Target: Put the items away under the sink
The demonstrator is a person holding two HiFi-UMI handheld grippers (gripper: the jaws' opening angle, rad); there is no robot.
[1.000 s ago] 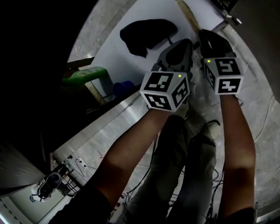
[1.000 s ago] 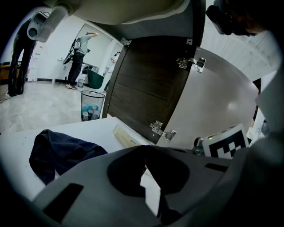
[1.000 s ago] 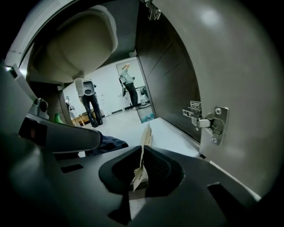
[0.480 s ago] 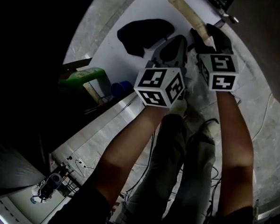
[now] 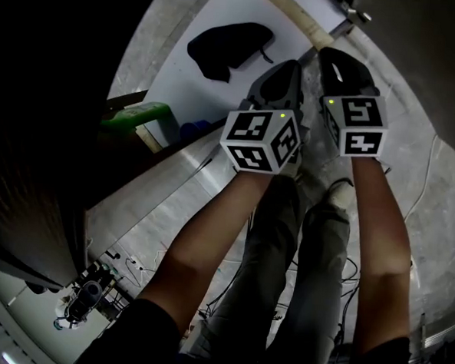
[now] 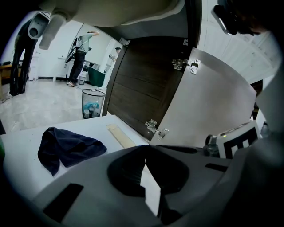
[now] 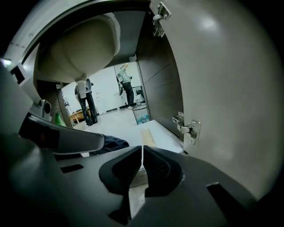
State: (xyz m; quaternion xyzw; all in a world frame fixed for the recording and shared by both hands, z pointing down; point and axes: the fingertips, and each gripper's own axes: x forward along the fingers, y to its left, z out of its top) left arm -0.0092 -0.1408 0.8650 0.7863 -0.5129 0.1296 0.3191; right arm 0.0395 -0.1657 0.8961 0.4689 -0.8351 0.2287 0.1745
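Both grippers hang side by side in front of the open under-sink cabinet, neither holding anything. In the head view my left gripper [image 5: 290, 66] and right gripper [image 5: 333, 54] point at the white cabinet floor [image 5: 223, 8]. A dark blue cloth [image 5: 224, 48] lies crumpled on that floor, left of the jaws and apart from them. Seen from the left gripper [image 6: 145, 147], its jaws are shut, the cloth [image 6: 66, 148] lying ahead to the left. The right gripper [image 7: 142, 149] has just been closing and is shut with nothing between its jaws.
A pale wooden strip [image 6: 120, 135] lies on the cabinet floor by the open door [image 6: 213, 102] with its hinges [image 7: 188, 128]. A green bottle [image 5: 135, 116] and a blue item [image 5: 192, 127] stand at the left. The sink bowl [image 7: 80, 48] hangs overhead. People stand far behind.
The right gripper's jaws stood wider half a second ago and are closed again now. Both grippers have shifted slightly up the picture; the cloth has not moved.
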